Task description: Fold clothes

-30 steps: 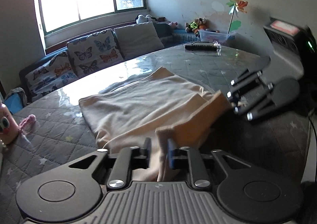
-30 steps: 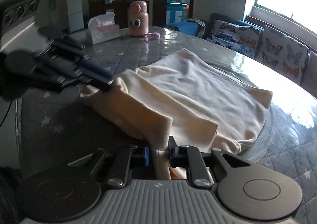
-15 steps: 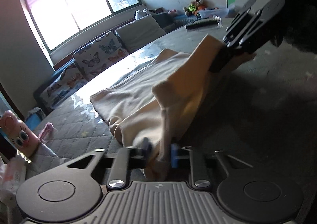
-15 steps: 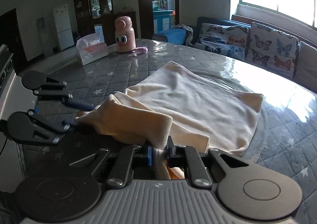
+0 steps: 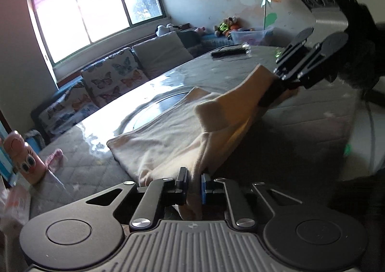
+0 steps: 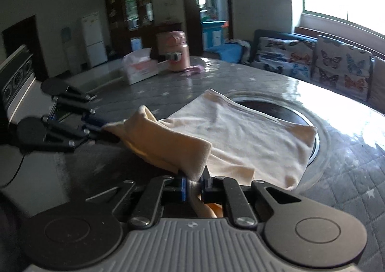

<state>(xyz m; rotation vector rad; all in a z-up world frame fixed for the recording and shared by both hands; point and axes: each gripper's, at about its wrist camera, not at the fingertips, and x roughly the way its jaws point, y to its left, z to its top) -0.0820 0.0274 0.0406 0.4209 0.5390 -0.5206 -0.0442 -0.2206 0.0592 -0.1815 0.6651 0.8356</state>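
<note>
A cream garment [image 5: 166, 132] lies on the grey quilted table [image 5: 300, 122], its near edge lifted off the surface. My left gripper [image 5: 193, 181] has one corner of that edge between its pads, and its jaws are still closing on the fabric. My right gripper [image 6: 195, 181] is shut on the other corner of the cream garment [image 6: 240, 132]. Each gripper shows in the other's view, the right gripper [image 5: 276, 90] raised at the far right and the left gripper [image 6: 103, 127] at the left. The raised edge hangs slack between them, folding over the flat part.
A pink bottle [image 6: 174, 51] and a tissue box [image 6: 139, 67] stand at the table's far side. A black remote [image 5: 227, 51] lies near the opposite rim. A round glass turntable [image 6: 276, 108] sits under the garment. A sofa with butterfly cushions [image 5: 115, 77] lines the window wall.
Both grippers have risen and carried the garment's near edge up off the table and over the flat part. More of the turntable shows beyond the cloth.
</note>
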